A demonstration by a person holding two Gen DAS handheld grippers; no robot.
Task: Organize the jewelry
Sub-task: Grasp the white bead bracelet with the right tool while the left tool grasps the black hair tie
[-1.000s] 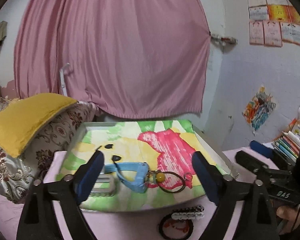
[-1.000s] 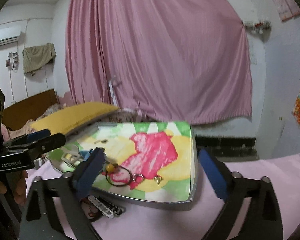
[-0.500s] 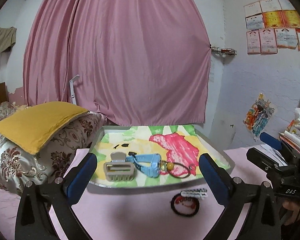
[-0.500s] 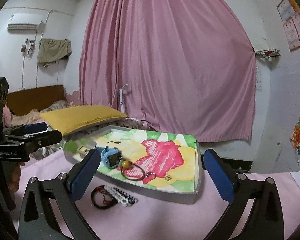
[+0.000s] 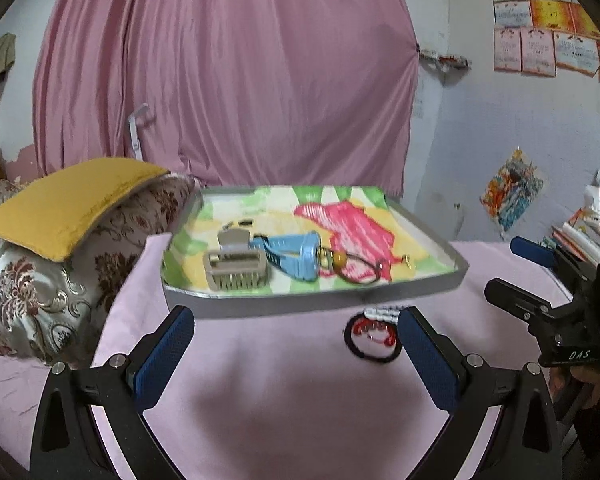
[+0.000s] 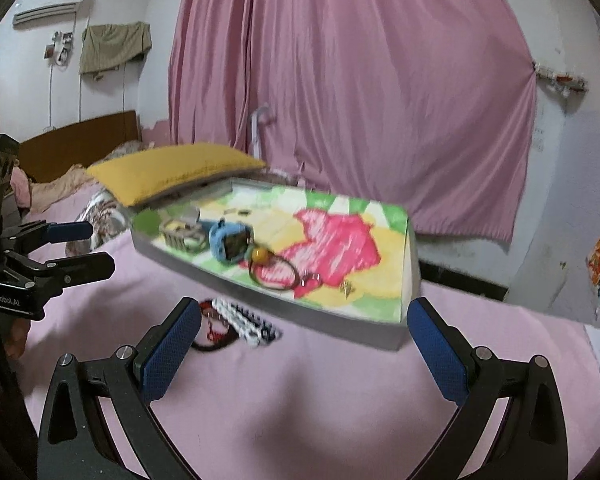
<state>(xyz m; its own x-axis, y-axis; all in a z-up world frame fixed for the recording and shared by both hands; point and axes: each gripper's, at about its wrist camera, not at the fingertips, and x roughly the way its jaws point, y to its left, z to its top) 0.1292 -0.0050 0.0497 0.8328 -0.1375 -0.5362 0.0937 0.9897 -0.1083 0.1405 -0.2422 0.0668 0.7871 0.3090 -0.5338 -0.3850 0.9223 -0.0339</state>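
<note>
Black, angular left gripper point(image 5: 294, 334) frame with blue textured pads point(image 5: 162, 354) and silver screws at the pivots. Same build on the right gripper point(image 6: 304, 338). White lettering "GenRobot.AI" and "DAS" along the black bodies.

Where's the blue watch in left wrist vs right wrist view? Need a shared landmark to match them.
Left wrist: blue watch lies in the tray, centre of the picture, right of the beige hair claw.
Right wrist: blue watch sits left of centre, near the tray's left end, screen facing the camera.
Shared landmark: the yellow bead on the dark cord loop, just right of the watch in both.
</note>
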